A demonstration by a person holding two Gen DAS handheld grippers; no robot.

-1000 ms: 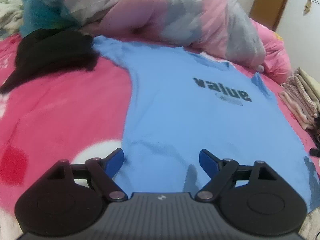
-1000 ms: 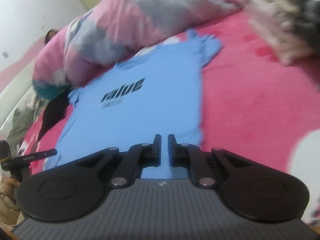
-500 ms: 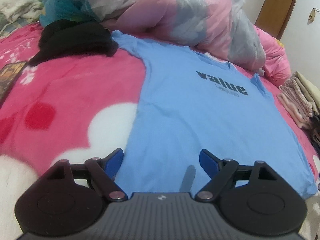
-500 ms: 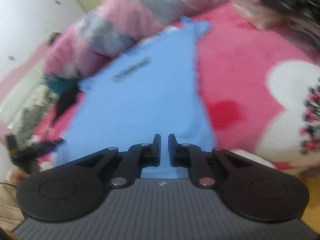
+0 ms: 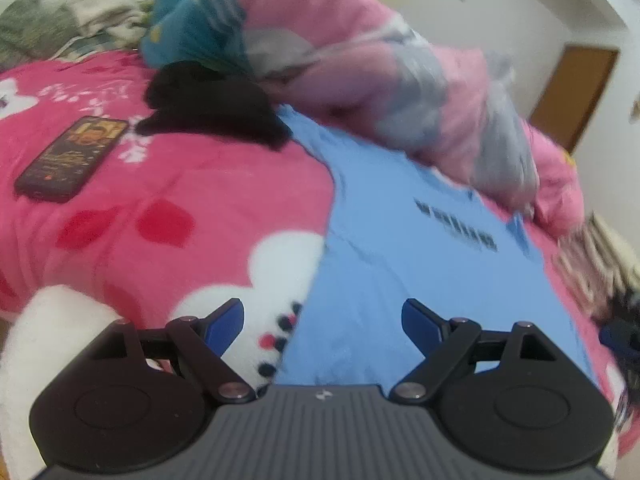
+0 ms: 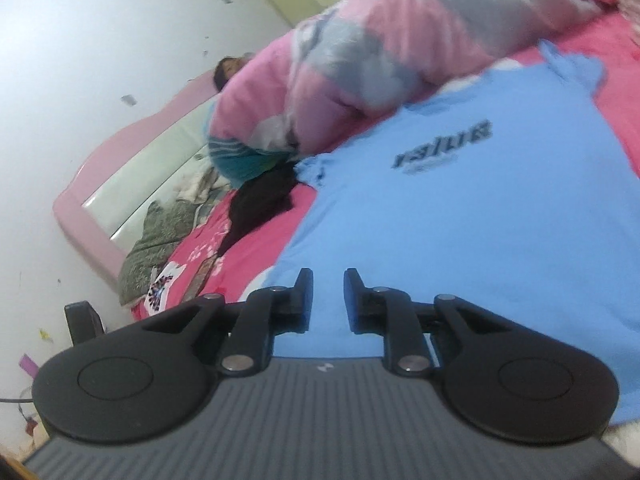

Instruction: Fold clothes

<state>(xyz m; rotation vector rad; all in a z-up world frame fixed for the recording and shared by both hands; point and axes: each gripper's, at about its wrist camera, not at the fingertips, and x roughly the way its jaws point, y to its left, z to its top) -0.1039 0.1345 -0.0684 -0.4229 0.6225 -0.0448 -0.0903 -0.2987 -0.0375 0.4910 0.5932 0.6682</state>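
One blue shirt (image 5: 420, 280) lies flat on the pink bed (image 5: 180, 192), collar by the duvet (image 5: 380, 80). The left gripper (image 5: 322, 316) gapes wide; the right gripper (image 6: 328, 294) has just been parting, nothing between. A one-sided pinch could skew the hem (it's loose). One black garment (image 5: 212, 108), one phone (image 5: 72, 158).

Two low wrist views from opposite hem corners, both over the blue T-shirt (image 5: 420, 264) (image 6: 480, 220).

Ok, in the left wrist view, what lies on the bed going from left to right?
Phone → black garment → blue T-shirt → stack of folded clothes at the right edge.
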